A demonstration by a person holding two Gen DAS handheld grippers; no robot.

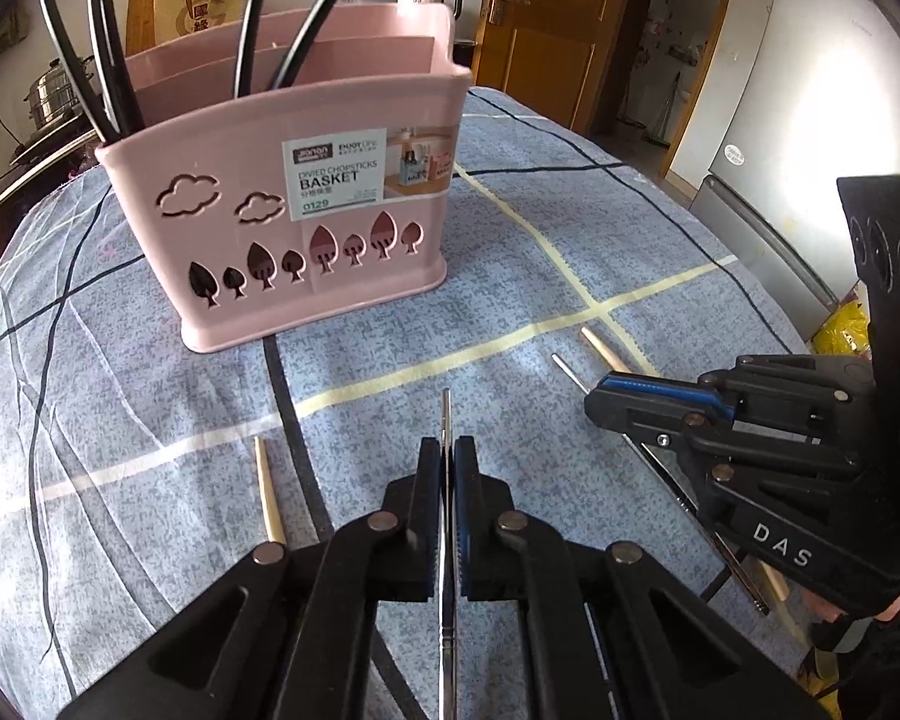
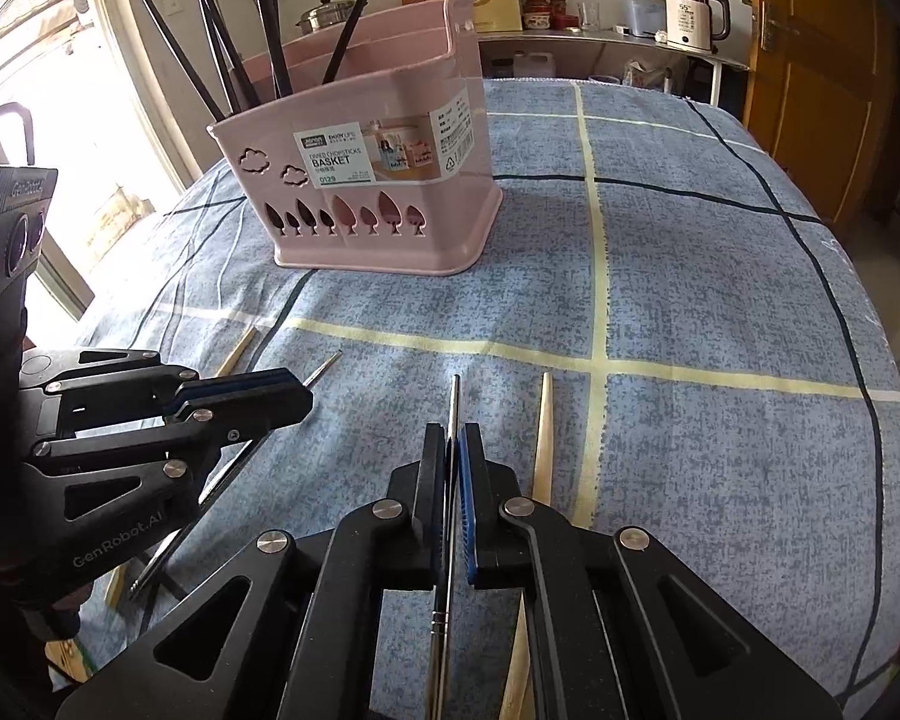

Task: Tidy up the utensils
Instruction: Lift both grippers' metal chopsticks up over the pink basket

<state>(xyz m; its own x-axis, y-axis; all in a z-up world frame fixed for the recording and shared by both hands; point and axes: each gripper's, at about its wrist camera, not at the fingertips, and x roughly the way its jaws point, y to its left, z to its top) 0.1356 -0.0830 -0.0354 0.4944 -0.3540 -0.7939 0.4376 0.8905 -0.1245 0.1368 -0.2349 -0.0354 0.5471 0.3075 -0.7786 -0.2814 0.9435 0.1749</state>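
A pink basket [image 1: 282, 204] stands on the blue checked cloth of the desk [image 1: 570, 228], with black chopsticks [image 1: 105, 60] upright in what seems its back section. The left claw [image 1: 448, 468] is clenched on a metal chopstick [image 1: 446, 414]; the right claw [image 2: 455, 456] pinches another metal chopstick [image 2: 455, 399]. Wooden chopsticks [image 2: 545, 438] lie beside them.

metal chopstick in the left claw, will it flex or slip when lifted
The metal chopstick looks like a thin, straight steel rod, so probably stiff and light. Its polished surface may slide or pivot between the narrow pads of the left claw, which is shut on it. If dropped on the tablecloth, its round shaft could roll.
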